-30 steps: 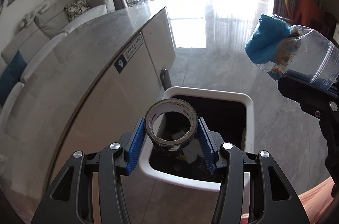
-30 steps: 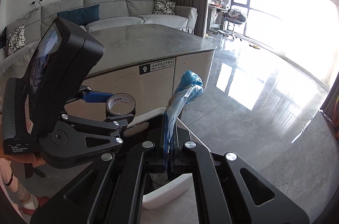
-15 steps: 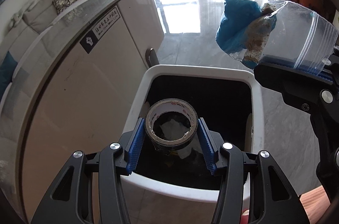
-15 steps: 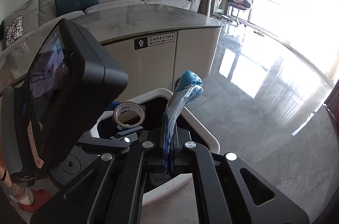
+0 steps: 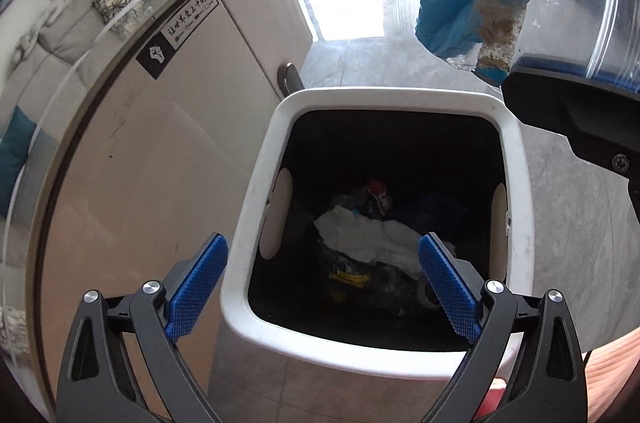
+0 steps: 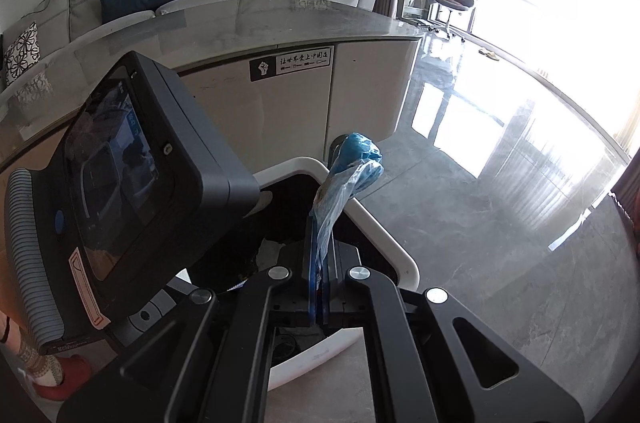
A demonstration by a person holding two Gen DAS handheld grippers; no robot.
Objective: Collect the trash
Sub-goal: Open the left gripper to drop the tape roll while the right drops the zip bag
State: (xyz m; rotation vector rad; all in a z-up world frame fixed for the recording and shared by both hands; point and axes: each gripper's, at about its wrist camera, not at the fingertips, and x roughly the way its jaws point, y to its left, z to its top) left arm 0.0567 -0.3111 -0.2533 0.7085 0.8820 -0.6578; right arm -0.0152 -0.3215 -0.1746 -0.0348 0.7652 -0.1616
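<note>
Where counter [image 5: 168, 151] flanks white bin [image 5: 256, 183], clear bag [image 5: 560, 7] overhead.

Left tool [image 5: 322, 285] open above white bin [image 5: 256, 183]; right tool pinching zip bag [image 5: 560, 3].

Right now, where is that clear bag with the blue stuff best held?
By its flat zip-top edge, from the open end, as the right gripper does: the zip bag pinches thin there, while the blue wad bulges at the far end.
</note>
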